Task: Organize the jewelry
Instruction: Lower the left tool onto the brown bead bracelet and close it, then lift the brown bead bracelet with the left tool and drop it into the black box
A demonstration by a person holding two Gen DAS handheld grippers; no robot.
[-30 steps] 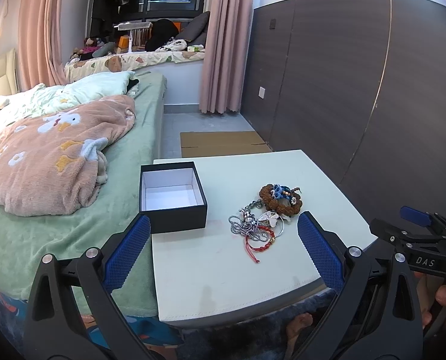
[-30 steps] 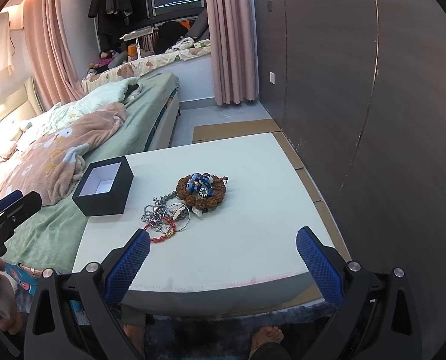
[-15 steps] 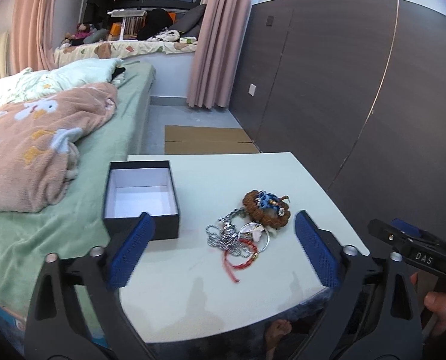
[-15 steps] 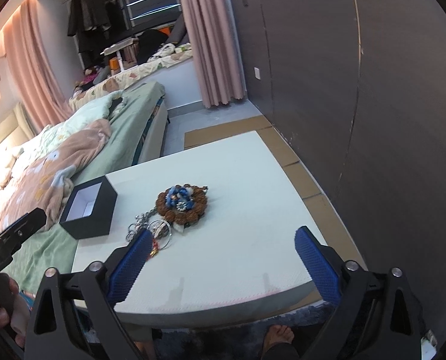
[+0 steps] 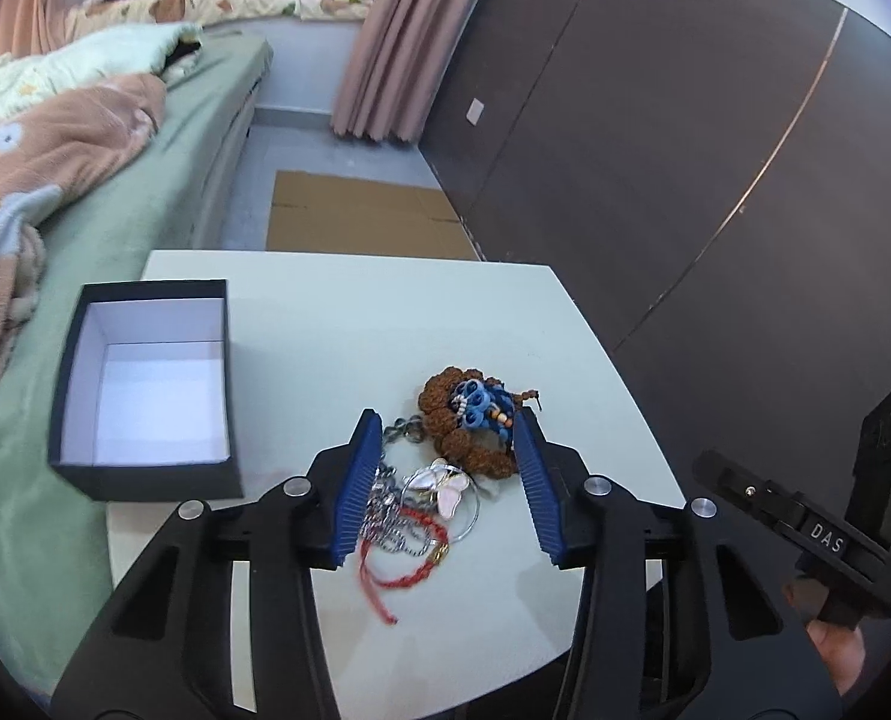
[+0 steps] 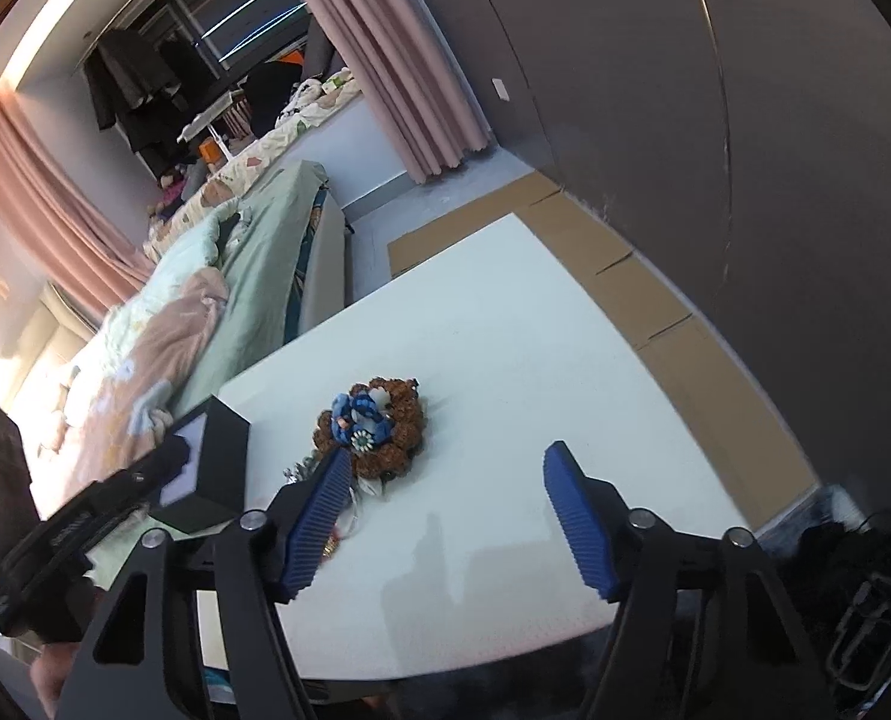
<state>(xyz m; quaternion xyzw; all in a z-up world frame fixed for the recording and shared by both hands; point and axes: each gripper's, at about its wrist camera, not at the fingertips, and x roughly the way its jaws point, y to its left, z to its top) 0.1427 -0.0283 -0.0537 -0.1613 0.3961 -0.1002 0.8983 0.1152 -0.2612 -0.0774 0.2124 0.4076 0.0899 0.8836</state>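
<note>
A pile of jewelry lies on the white table (image 5: 385, 324): a brown bead bracelet with blue charms (image 5: 466, 420), silver chains (image 5: 385, 516), a butterfly hoop (image 5: 445, 495) and a red cord (image 5: 409, 564). An open black box with white lining (image 5: 145, 402) stands to the left. My left gripper (image 5: 448, 474) is open, its blue pads straddling the pile just above it. My right gripper (image 6: 445, 510) is open over the table's front part, right of the bracelet (image 6: 376, 426); the box (image 6: 217, 462) is at its left.
A bed with green sheet and pink blanket (image 5: 37, 138) adjoins the table's left side. A dark panelled wall (image 5: 685, 150) runs along the right. Flat cardboard (image 5: 355, 216) lies on the floor beyond the table. The right gripper's handle (image 5: 805, 534) shows at the lower right.
My left gripper has moved forward and down over the jewelry pile and its jaws have narrowed around it. My right gripper has tilted, narrowed somewhat and moved closer to the table.
</note>
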